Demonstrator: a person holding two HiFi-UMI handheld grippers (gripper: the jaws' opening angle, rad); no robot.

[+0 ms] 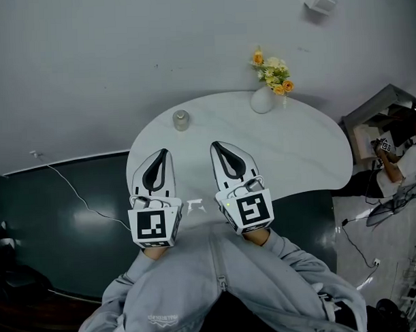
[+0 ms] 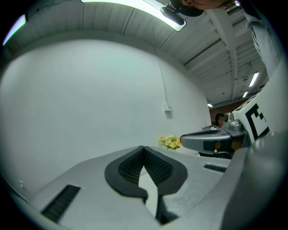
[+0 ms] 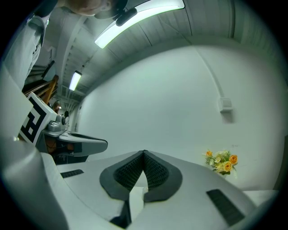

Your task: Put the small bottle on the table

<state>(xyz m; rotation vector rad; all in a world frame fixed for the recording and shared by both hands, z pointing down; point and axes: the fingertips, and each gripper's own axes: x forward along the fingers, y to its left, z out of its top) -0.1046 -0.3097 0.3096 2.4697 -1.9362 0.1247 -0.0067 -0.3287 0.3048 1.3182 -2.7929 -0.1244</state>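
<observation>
The small bottle [image 1: 181, 119], clear with a grey cap, stands upright on the white table [image 1: 310, 151] near its far left edge. My left gripper [image 1: 164, 154] hovers over the table's near left part, a short way in front of the bottle, tips together and empty. Beside it, my right gripper [image 1: 217, 146] is also shut with nothing in it. In the left gripper view the black pads [image 2: 155, 168] meet at the tip of the left gripper [image 2: 144, 148]. The right gripper [image 3: 144, 153] shows the same in its own view. The bottle is hidden in both gripper views.
A white vase with yellow and orange flowers [image 1: 265, 92] stands at the table's far edge; the flowers [image 2: 170, 142] [image 3: 221, 162] show in both gripper views. A person [image 1: 402, 163] sits by a desk at right. A cable [image 1: 72, 190] runs over the dark floor at left.
</observation>
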